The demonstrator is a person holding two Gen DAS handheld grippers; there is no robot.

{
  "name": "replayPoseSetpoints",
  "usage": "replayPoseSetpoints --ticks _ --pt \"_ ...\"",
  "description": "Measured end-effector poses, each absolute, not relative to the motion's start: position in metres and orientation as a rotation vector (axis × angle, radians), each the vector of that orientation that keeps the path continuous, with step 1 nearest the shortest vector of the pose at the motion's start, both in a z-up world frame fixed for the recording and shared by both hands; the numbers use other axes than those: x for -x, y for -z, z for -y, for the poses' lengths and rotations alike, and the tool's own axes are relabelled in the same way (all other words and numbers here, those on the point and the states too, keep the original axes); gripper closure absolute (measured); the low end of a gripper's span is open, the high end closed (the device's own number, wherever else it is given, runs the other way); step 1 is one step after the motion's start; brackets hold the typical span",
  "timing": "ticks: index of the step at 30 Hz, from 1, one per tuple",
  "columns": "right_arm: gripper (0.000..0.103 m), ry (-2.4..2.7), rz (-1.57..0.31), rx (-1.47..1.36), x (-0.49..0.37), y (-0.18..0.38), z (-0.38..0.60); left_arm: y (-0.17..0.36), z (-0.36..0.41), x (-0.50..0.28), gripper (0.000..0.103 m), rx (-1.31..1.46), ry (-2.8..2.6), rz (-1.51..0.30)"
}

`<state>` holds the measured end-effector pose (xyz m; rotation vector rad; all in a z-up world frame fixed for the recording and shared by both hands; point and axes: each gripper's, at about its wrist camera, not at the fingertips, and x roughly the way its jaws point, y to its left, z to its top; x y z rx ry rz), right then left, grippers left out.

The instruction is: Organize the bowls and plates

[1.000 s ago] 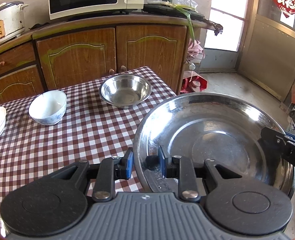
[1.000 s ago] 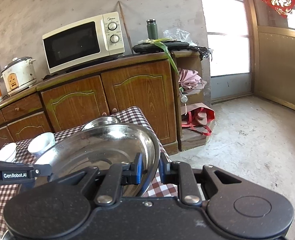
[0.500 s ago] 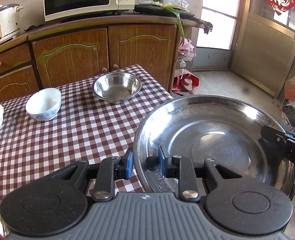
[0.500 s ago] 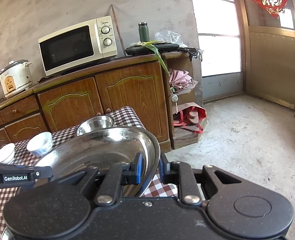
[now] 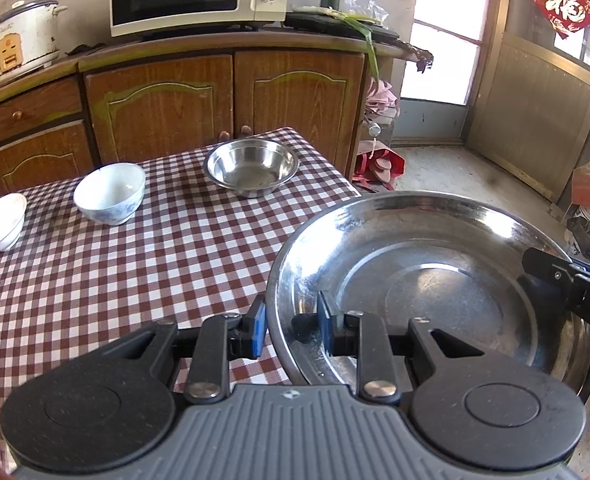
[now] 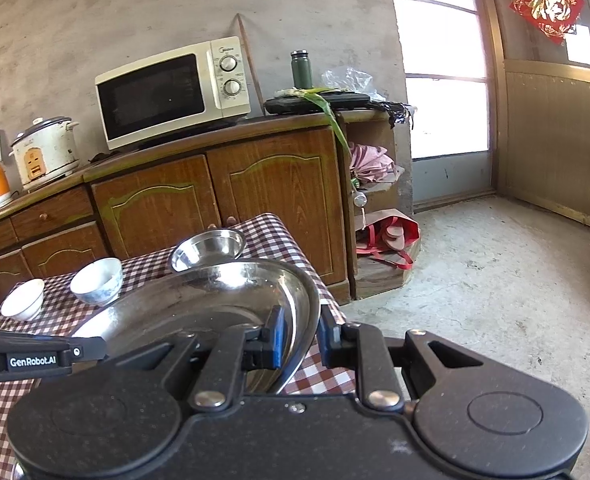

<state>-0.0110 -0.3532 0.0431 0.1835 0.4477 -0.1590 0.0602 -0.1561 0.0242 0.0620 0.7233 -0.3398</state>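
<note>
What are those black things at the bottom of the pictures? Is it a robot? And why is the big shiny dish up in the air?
It is no robot. A person holds a black grabbing tool in each hand, and a small camera sits on each tool, looking out along its two fingers. One picture comes from the left gripper, the other from the right gripper.

Both tools are pinching the rim of the same big round steel plate, one on each side, so it hangs beside the table with the red and white checked cloth.

On the cloth stand a small steel bowl, a white bowl with blue patterns and a plain white bowl.
</note>
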Motion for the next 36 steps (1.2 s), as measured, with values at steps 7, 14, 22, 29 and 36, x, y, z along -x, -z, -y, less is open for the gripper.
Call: replayPoseSetpoints --ticks 7,14,22,29,36 --pt "0.08 0.138 -0.441 -0.174 0.015 -0.046 0.341 -0.026 0.144 -0.053 0.075 -0.052 0.319 -0.718" --pt "0.08 0.118 -0.443 -0.173 0.019 -0.045 0.331 -0.026 0.134 -0.044 0.075 -0.056 0.296 -0.714" --pt "0.08 0.084 -0.448 -0.166 0.023 -0.043 0.316 -0.025 0.117 -0.034 0.075 -0.053 0.268 -0.715" --pt "0.08 0.054 -0.452 -0.157 0.026 -0.038 0.298 -0.022 0.104 -0.027 0.075 -0.056 0.233 -0.711" --pt "0.08 0.019 -0.467 -0.141 0.026 -0.034 0.281 -0.017 0.089 -0.023 0.074 -0.043 0.203 -0.724"
